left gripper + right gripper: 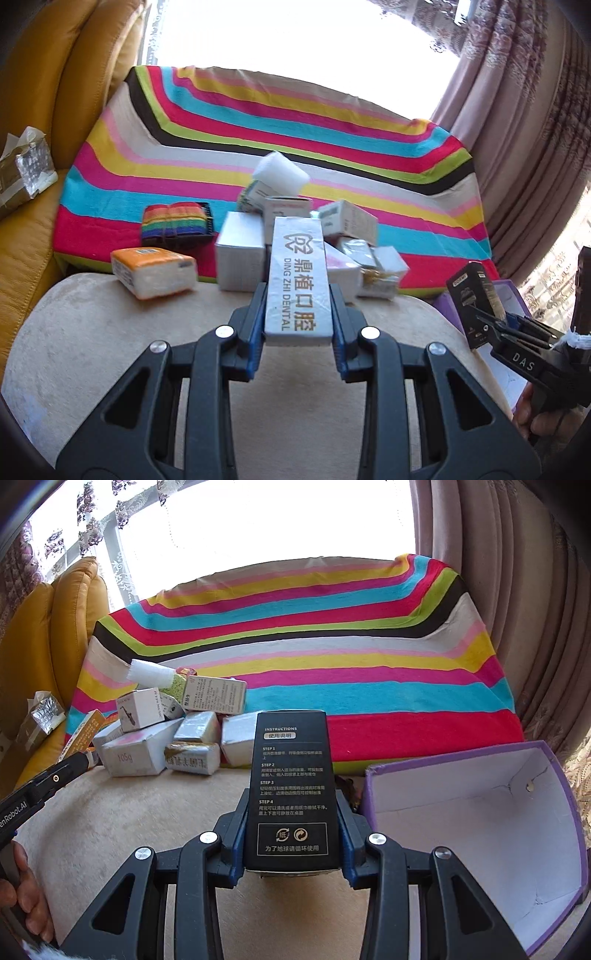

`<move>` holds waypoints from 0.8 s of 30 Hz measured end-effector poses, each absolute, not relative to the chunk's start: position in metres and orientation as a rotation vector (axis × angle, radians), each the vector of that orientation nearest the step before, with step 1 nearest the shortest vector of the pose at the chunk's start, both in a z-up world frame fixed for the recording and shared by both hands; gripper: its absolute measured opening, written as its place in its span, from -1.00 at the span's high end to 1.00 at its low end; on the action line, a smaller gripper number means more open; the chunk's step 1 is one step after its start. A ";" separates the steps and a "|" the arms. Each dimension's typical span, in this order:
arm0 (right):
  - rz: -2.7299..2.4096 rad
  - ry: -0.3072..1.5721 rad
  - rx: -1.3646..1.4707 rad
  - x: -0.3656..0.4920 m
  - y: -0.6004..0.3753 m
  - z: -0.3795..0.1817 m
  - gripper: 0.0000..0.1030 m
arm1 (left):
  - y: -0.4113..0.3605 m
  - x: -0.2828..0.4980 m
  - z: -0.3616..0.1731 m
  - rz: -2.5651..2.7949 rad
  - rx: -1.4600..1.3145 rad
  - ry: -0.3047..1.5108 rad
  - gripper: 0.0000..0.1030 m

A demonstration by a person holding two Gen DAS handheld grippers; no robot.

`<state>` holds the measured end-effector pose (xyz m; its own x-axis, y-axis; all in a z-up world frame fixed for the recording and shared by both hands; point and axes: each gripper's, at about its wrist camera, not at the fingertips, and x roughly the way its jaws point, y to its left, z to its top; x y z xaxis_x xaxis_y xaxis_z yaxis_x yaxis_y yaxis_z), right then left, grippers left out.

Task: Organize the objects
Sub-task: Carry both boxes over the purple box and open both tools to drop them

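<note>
The left gripper [298, 314] was clamped on a long silver box [298, 280], its blue pads [255, 325] pressing both long sides near the closer end. The box pointed away from the camera, printed "DING ZHI DENTAL" along its top, and was held above the beige cushioned surface [110, 350].

The right gripper [291, 823] was likewise closed on a black box [291, 786], gripped at its lower half. The box's upper face carried white instruction text in numbered steps and two recycling marks. In the left wrist view that same black box [476, 302] appeared at the right edge, with part of a hand [532, 410] beneath the tool.

Just right of the black box stood an open purple carton [554, 812] with a white interior, its far side cut off by the frame.

Behind both held boxes lay a heap of small boxes [192, 734], silver and white, at the edge of a striped blanket [332, 657]. An orange-topped tissue pack [153, 271] and a rainbow-striped bundle [173, 223] lay left of the heap. Most print on the heap was too small to read, and a white object [282, 171] atop it was blurred.
</note>
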<state>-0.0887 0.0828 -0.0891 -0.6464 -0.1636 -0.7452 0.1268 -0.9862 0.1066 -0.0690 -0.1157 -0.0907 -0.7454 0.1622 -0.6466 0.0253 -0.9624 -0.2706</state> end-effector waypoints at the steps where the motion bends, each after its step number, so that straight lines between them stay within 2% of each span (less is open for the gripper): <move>1: -2.719 -0.078 1.249 -0.084 0.091 -0.090 0.21 | -0.106 -0.070 -0.091 2.815 -1.092 -0.385 0.32; 8: -2.791 -0.168 1.387 -0.075 0.150 -0.098 0.21 | -0.041 -0.073 -0.092 2.638 -1.088 -0.296 0.32; 21: -2.952 -0.268 1.458 -0.067 0.227 -0.089 0.20 | 0.055 -0.087 -0.096 2.304 -1.123 -0.267 0.32; 22: -2.959 -0.275 1.454 -0.066 0.230 -0.088 0.20 | 0.062 -0.089 -0.097 2.282 -1.121 -0.269 0.25; 23: -2.969 -0.279 1.450 -0.066 0.233 -0.086 0.20 | 0.069 -0.090 -0.098 2.265 -1.133 -0.262 -0.01; 24: -2.981 -0.282 1.443 -0.066 0.235 -0.085 0.19 | 0.074 -0.091 -0.098 2.257 -1.137 -0.259 -0.14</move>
<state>-0.0657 0.2350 -0.0846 -0.6095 0.0896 -0.7877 -0.2358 -0.9691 0.0723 -0.0908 0.0737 -0.0982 -0.4592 0.5855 -0.6681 -0.4189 -0.8059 -0.4183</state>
